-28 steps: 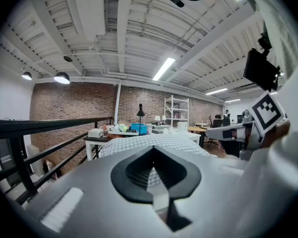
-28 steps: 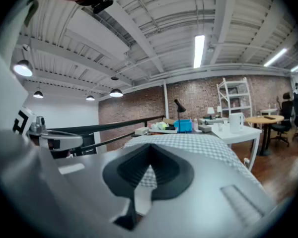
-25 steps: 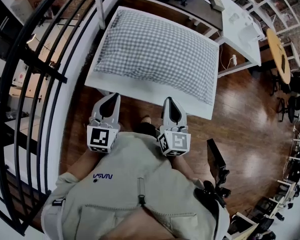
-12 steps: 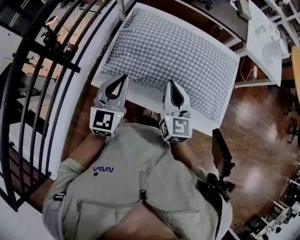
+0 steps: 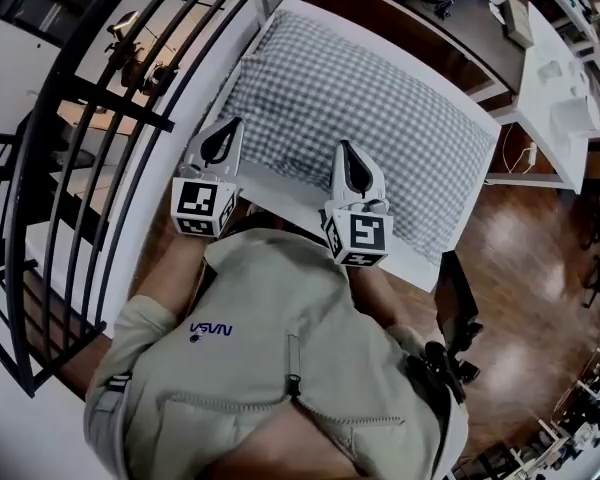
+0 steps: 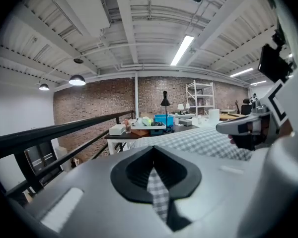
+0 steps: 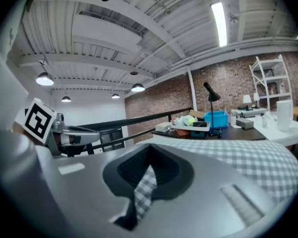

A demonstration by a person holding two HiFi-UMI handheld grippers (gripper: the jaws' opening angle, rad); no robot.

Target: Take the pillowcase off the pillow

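the pillow (image 5: pixel 370 98) lies across the white table (image 5: pixel 412 260) in its grey-and-white checked pillowcase (image 6: pixel 208 140), filling most of the top, with only a bare strip of table left along the near edge. the person stands right at that near edge in a beige jacket (image 5: pixel 280 348), one tool in each hand. the left gripper (image 5: pixel 230 125) points at the pillow's near left corner, its tips just over the edge of the checked cloth. the right gripper (image 5: pixel 346 148) reaches in about halfway along the pillow's near long edge. both claws are pressed together, tip against tip. in each gripper view a sliver of the check pattern shows through the narrow slit behind the closed tips, but that reads as the pillow lying beyond. i can't see any cloth actually pinched, and i can't tell whether either tip rests on the fabric. the pillowcase is fully on the pillow and lies smooth. a black railing (image 5: pixel 90 98) runs along the table's left side. past the far edge stands a dark desk with a blue bin (image 7: pixel 216 119) and a black desk lamp (image 7: pixel 211 95) on it, in front of a brick wall (image 6: pixel 99 103). another white table (image 5: pixel 555 78) sits off the far right corner.
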